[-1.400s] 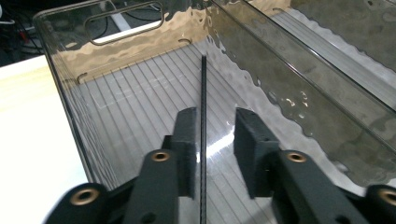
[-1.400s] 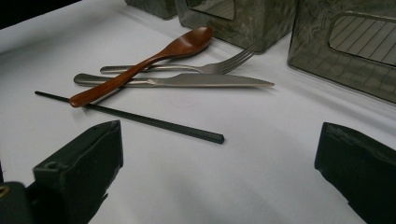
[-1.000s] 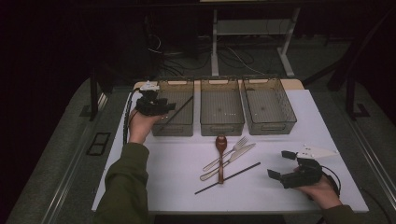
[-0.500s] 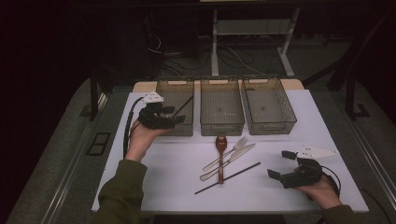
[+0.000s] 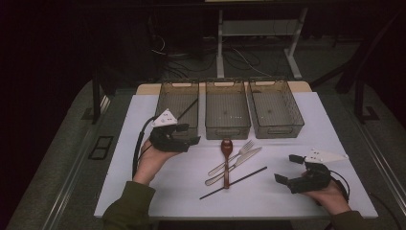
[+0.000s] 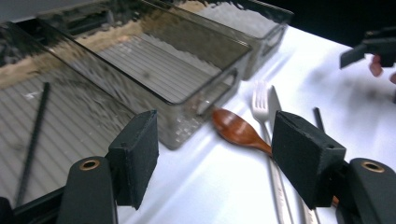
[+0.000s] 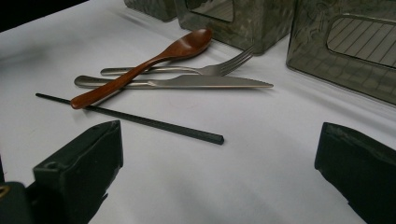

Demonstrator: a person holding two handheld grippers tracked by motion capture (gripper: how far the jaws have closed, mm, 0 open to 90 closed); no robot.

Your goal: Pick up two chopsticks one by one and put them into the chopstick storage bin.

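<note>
From the high view, my left gripper [image 5: 184, 135] hangs over the worktop [image 5: 143, 191] in front of the left bin [image 5: 165, 98], where one chopstick [image 5: 187, 109] already leans; its jaws have just been opening and hold nothing. The other chopstick [image 5: 233, 182] lies near the front edge, beside spoon [image 5: 226, 158], fork [image 5: 234, 155] and knife [image 5: 239, 163], so I judge it goes next

Left gripper view: jaws apart, bin [image 6: 154, 79] ahead

Right gripper view: right gripper [image 7: 219, 186] apart, empty, waiting just short of the chopstick [image 7: 140, 120]

Open claw [image 6: 215, 163] frames wooden spoon [image 6: 238, 133], perhaps untouched.
</note>
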